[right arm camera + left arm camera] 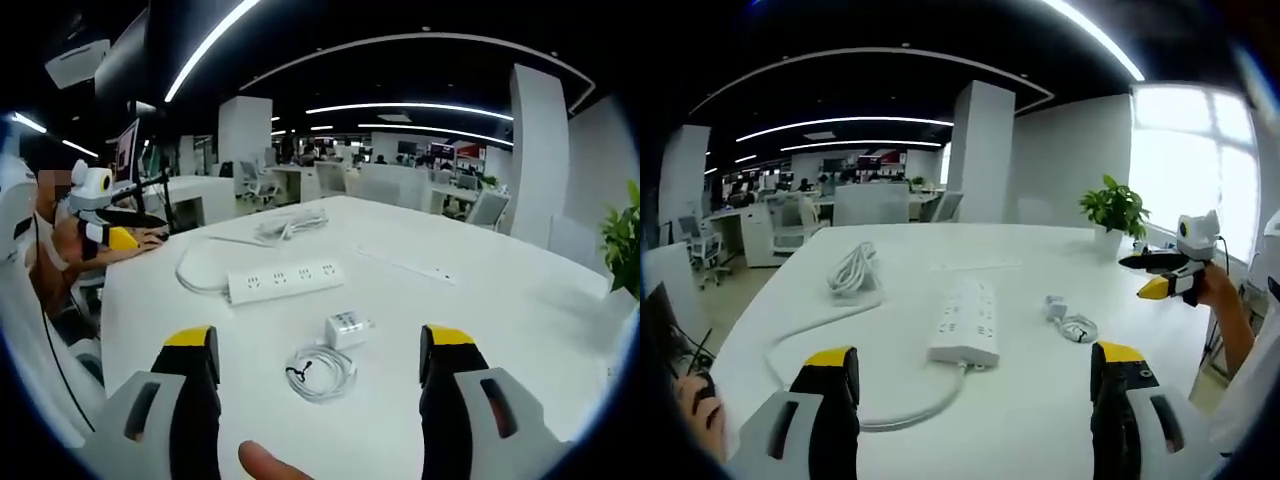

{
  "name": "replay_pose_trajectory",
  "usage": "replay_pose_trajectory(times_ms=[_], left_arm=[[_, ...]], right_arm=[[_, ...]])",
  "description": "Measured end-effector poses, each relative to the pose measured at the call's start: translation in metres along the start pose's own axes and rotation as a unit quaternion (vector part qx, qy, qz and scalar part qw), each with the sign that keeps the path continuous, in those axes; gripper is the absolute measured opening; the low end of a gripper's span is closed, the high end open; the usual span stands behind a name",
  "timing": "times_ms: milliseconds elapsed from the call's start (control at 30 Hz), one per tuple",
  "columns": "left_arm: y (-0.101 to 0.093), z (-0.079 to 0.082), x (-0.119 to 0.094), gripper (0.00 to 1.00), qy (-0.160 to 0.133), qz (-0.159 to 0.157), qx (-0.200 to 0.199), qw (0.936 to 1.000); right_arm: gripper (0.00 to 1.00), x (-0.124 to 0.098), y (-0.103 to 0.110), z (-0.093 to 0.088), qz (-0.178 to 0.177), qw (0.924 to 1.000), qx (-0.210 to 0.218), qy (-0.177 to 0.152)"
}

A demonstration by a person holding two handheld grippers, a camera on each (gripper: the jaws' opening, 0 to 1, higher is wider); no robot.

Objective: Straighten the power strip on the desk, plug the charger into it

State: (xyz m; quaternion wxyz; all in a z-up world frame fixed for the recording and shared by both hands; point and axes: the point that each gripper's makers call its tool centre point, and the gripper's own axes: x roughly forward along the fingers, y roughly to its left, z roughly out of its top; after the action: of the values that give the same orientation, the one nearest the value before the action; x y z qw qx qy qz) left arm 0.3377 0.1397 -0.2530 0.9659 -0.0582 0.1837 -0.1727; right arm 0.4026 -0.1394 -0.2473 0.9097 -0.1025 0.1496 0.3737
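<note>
The white desk [1060, 400] carries the power strip [966, 322], lying ahead of and between the wide-set, empty jaws of the left gripper [975, 385], with the charger [347, 326] and its coiled cable [320, 372] just ahead of the right gripper [320, 365], whose jaws also stand wide and hold nothing. Likely faults: the strip's cord [810, 330] drags the strip askew during straightening, or the charger cable snags during insertion. The charger's prongs are too small to make out.
</note>
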Motion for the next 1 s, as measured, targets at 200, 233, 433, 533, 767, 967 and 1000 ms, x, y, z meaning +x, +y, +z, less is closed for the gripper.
replay_pose_trajectory(times_ms=[200,233,433,533,767,967,1000], left_arm=[[-0.001,-0.003,0.019,0.96,0.005,-0.010,0.007,0.9999],[-0.002,-0.003,0.021,0.96,0.005,-0.011,0.009,0.9999],[-0.002,-0.006,0.034,0.96,0.010,-0.013,0.018,0.9997],[-0.004,-0.006,0.039,0.96,0.007,-0.016,0.017,0.9997],[-0.002,-0.012,0.055,0.96,0.005,-0.012,0.034,0.9993],[0.001,-0.019,0.068,0.96,0.010,-0.015,0.028,0.9994],[0.002,-0.020,0.070,0.96,0.012,-0.014,0.029,0.9994]], right_arm=[[0.80,0.008,0.005,0.004,0.013,0.9999,0.000,-0.004],[0.80,0.009,0.005,0.004,0.014,0.9999,-0.001,-0.004],[0.80,0.010,0.004,0.005,0.015,0.9999,-0.002,-0.003],[0.80,0.010,0.003,0.005,0.014,0.9999,0.001,-0.004],[0.80,0.014,0.003,0.005,0.018,0.9998,0.000,-0.005],[0.79,0.018,0.004,0.009,0.021,0.9997,0.002,-0.013],[0.79,0.019,0.004,0.010,0.023,0.9996,0.001,-0.014]])
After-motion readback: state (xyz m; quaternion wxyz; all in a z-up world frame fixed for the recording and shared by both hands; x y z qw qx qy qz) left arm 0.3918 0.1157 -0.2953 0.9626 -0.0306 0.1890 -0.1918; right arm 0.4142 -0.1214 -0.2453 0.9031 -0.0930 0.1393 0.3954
